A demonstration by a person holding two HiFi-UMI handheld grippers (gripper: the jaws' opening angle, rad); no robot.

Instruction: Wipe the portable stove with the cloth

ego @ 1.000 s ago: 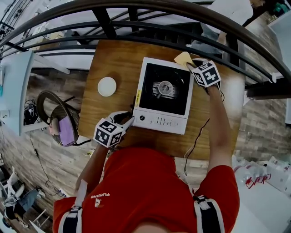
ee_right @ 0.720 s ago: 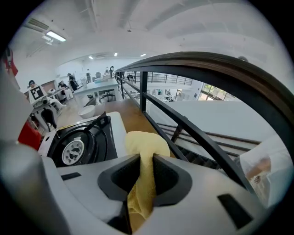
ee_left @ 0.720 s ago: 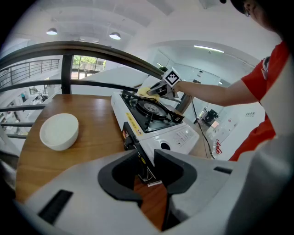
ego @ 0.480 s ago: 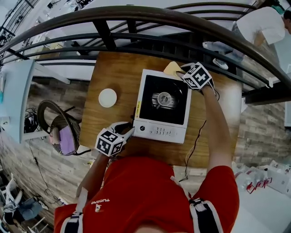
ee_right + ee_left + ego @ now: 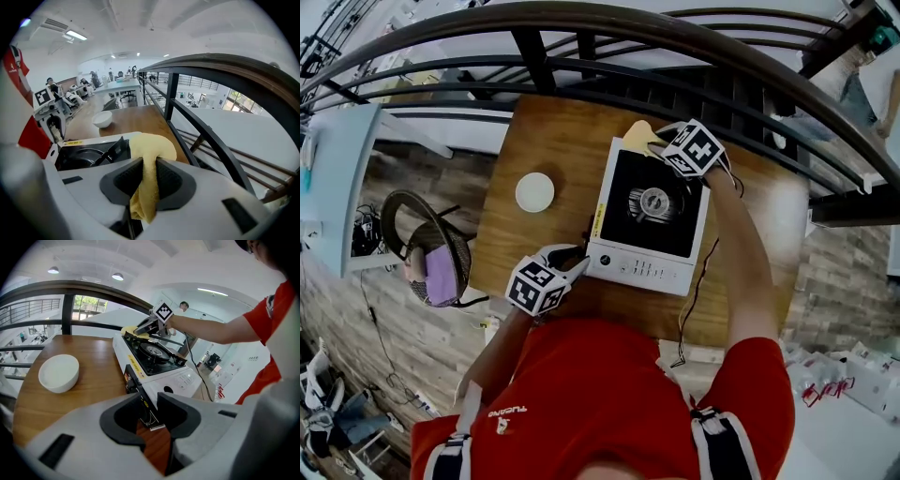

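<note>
Cloth (image 5: 153, 146), pinched in right hand-held gripper (image 5: 149, 174)

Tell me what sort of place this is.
Probably a mezzanine in an open office or lab: a curved railing edges the wooden table, and desks stand beyond under ceiling lights.

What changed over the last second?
The right gripper, shut on the yellow cloth, slid left along the far edge of the stove, right corner to left corner. The left gripper stays clamped on the stove's near left corner; the bowl has not moved.
</note>
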